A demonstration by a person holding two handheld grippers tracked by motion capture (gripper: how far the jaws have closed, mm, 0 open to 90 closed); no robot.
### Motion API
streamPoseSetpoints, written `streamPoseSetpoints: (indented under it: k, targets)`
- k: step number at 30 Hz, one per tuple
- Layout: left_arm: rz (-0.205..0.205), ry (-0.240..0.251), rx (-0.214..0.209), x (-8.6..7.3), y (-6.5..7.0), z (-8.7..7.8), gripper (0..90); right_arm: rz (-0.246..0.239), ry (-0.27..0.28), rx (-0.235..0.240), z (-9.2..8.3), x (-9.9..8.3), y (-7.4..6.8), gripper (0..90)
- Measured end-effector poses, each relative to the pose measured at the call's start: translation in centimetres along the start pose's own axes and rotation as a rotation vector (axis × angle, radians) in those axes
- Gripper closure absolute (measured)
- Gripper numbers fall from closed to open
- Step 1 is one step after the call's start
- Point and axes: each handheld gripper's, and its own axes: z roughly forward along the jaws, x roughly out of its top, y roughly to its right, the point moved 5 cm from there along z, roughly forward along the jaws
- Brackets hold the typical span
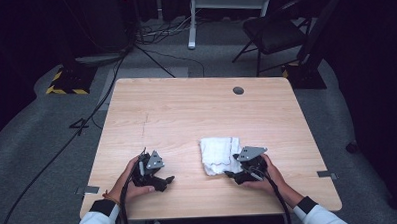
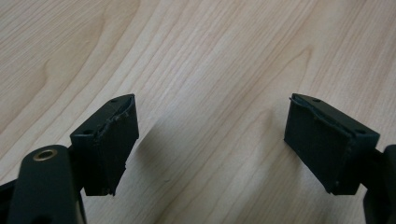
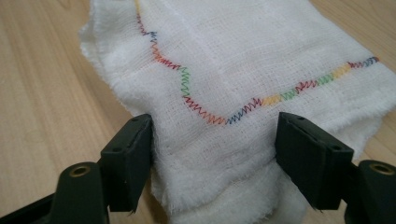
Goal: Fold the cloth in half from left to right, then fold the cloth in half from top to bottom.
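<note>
Cloth (image 1: 218, 155) lies just ahead of right gripper (image 1: 237, 173), corner between its open jaws, unpinched. Left gripper (image 1: 161, 182) open over bare table (image 1: 186, 107), farther away.

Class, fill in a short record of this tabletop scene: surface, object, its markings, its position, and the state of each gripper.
surface: light wooden table
object: folded white cloth
markings: multicoloured zigzag stitching along its edges
position: near the table's front edge, right of centre
left gripper: open, over bare wood, apart from the cloth
right gripper: open, jaws either side of the cloth's near end, not pressing it
hands: one on each gripper, white sleeves
</note>
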Motion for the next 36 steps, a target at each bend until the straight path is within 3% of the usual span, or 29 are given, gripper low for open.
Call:
streamPoseSetpoints:
  k: [2, 7, 26, 36]
  targets:
    - [-0.036, 0.009, -0.023, -0.3, -0.3, 0.0, 17.8, 0.011, 0.005, -0.014, 0.2, 0.1, 0.3, 30.5]
    - [-0.031, 0.037, -0.027, -0.6, -0.6, 0.0, 16.9, 0.027, 0.008, -0.033, 0.8, 0.6, 0.9, 31.1]
    - [-0.034, 0.038, -0.025, -0.5, -0.7, 0.1, 16.4, 0.067, 0.005, -0.069, 4.2, 3.6, 4.5, 31.8]
    - [-0.034, 0.037, -0.024, -0.5, -0.7, 0.1, 16.4, 0.061, -0.011, -0.060, 4.6, 4.0, 4.8, 31.1]
